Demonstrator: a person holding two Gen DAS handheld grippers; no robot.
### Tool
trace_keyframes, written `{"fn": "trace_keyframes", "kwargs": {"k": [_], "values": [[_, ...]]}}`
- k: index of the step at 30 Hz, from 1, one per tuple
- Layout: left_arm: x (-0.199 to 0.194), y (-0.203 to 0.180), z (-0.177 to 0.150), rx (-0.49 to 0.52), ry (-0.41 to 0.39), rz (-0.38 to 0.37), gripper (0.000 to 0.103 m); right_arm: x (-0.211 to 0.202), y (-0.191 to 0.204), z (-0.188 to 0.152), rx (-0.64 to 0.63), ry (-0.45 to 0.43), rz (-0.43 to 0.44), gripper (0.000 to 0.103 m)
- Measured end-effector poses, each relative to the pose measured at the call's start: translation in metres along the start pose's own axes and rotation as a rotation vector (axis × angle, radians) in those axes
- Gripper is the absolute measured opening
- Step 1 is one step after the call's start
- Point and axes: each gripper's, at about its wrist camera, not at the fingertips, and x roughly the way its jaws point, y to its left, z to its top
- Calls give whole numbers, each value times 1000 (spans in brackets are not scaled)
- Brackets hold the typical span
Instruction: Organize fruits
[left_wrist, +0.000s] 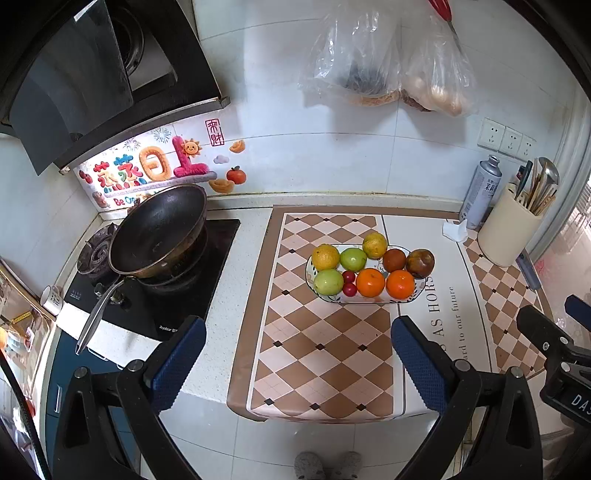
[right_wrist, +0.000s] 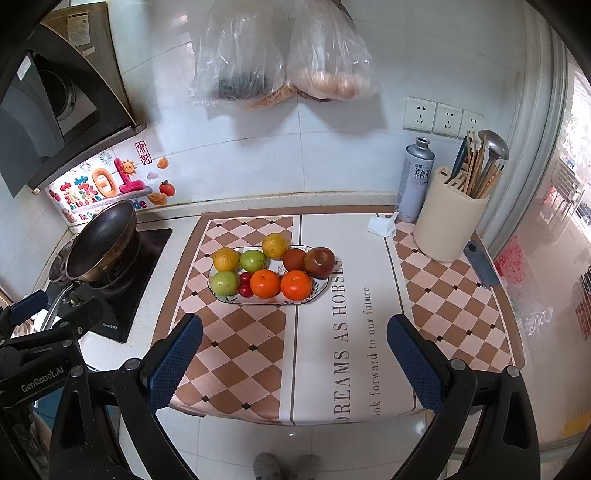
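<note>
Fruit was seen gathered on an oval plate (left_wrist: 413, 295) (right_wrist: 321, 291) set on the checkered mat (left_wrist: 317, 354) (right_wrist: 236, 350) of a kitchen counter. On the plate were counted two yellow citrus fruits (left_wrist: 325, 256) (right_wrist: 226, 259), two green apples (left_wrist: 353, 259) (right_wrist: 252, 260), two small red fruits (left_wrist: 348, 277) (right_wrist: 245, 277), two oranges (left_wrist: 370, 283) (right_wrist: 265, 283), a brownish-red fruit (left_wrist: 394, 260) (right_wrist: 294, 259) and a dark red apple (left_wrist: 420, 263) (right_wrist: 320, 262), the pieces packed closely and touching their neighbours. The left gripper (left_wrist: 297, 363) was held above the counter's near edge, well apart from the plate, its blue-padded fingers (left_wrist: 177, 363) spread wide with nothing between them. The right gripper (right_wrist: 293, 365) was held likewise, its fingers (right_wrist: 413, 363) parted and empty. A black wok (left_wrist: 159, 230) (right_wrist: 101, 243) was seen on the stove to the left. A cream utensil holder (left_wrist: 508, 230) (right_wrist: 448, 225) and a grey spray can (left_wrist: 482, 190) (right_wrist: 415, 179) were noted at the back right, near a crumpled tissue (left_wrist: 456, 230) (right_wrist: 382, 225). Two plastic bags (left_wrist: 388, 62) (right_wrist: 280, 55) were seen hanging on the tiled wall.
</note>
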Motion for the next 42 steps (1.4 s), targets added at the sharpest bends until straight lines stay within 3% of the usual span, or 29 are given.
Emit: {"fn": "trace_keyframes", "kwargs": {"k": [42], "values": [[1, -2, -1, 0, 2, -21, 103, 5, -1, 2, 5, -1, -2, 102]]}}
